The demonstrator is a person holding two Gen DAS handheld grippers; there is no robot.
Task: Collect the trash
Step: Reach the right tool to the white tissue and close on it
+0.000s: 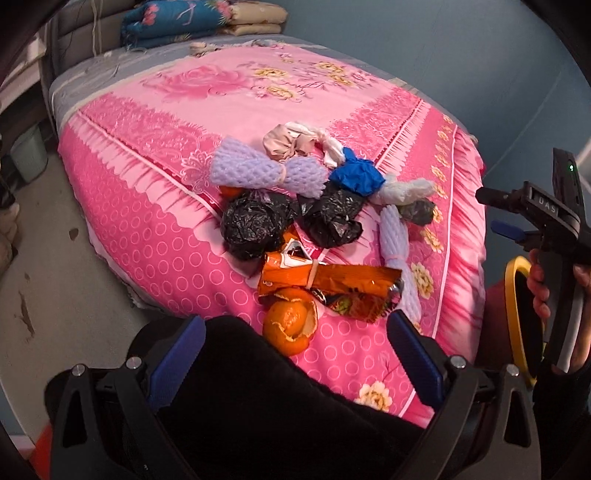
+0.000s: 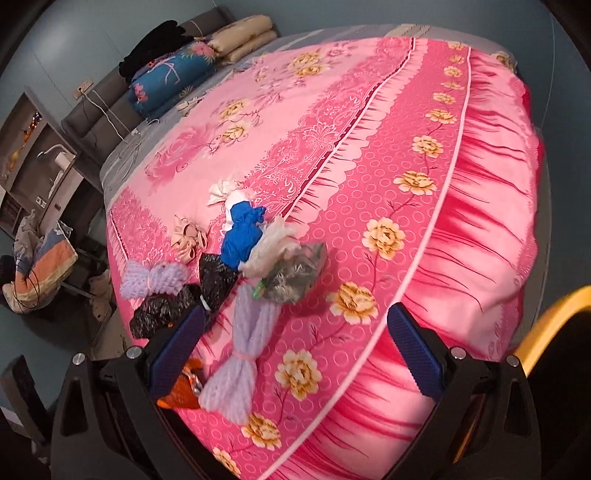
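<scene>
A heap of trash lies on the pink flowered bed (image 1: 155, 236). It holds an orange peel (image 1: 288, 325), an orange snack wrapper (image 1: 332, 280), two black bags (image 1: 255, 225), purple foam nets (image 1: 258, 170), a blue bag (image 1: 356, 175) and pale bags. My left gripper (image 1: 299, 354) is open just short of the peel, with a dark cloth-like mass under it. My right gripper (image 2: 297, 350) is open and empty over the bed's near edge. A tied purple foam net (image 2: 236, 369) lies just to the left between its fingers, beside the blue bag (image 2: 243, 236). In the left wrist view, a hand holds the right gripper (image 1: 491, 212).
A yellow-rimmed bin (image 1: 517, 280) with a dark inside stands off the bed's right side, also (image 2: 554, 314). Folded quilts (image 1: 177, 18) are stacked at the headboard. Bare floor (image 1: 55, 258) and a pale bucket (image 1: 27, 151) are to the left. A bundle of bedding (image 2: 40, 266) sits on the floor.
</scene>
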